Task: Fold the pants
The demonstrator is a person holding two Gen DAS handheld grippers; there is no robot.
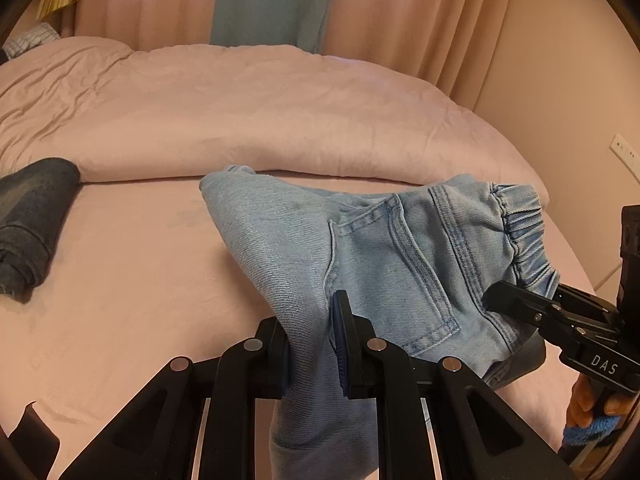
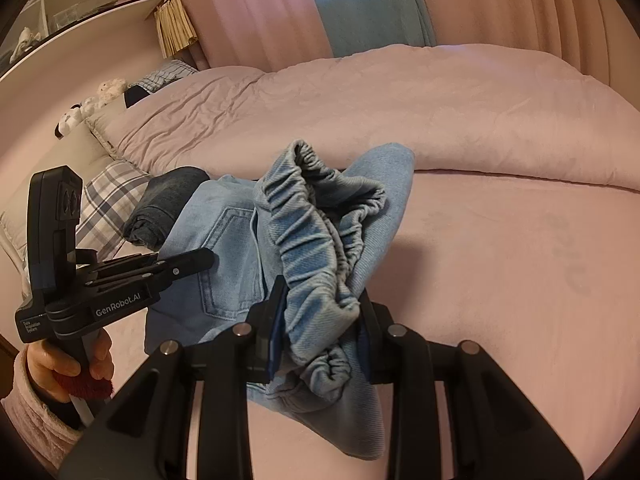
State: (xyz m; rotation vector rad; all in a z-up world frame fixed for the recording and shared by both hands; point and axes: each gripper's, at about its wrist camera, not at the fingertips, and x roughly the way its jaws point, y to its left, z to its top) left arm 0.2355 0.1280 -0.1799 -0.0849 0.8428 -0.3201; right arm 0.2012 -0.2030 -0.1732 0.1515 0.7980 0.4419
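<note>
Your left claw (image 1: 310,346) is clamped on a bunched fold of the light denim pants (image 1: 384,256), at the leg or seat side of the garment. Your right claw (image 2: 320,328) is clamped on the gathered elastic waistband (image 2: 320,216). Both grips hold cloth between the pads; neither stands apart.

The pants hang partly lifted above the near, flat part of the pink bed (image 1: 140,280), bunched between your two claws, with the far end resting on the sheet just before the rolled duvet (image 1: 260,120). The garment's long axis runs across you, from the left claw over to the waistband at the right claw. Both claws sit at the near edge of the cloth, so the bulk of it lies forward of them, toward the duvet. My judgement: the coming move turns on drawing the two claws apart along that axis to spread the cloth flat.

Count: one pair of pants in hand; two claws; one dark folded garment (image 1: 32,220) lying well to the left, apart from the work.
</note>
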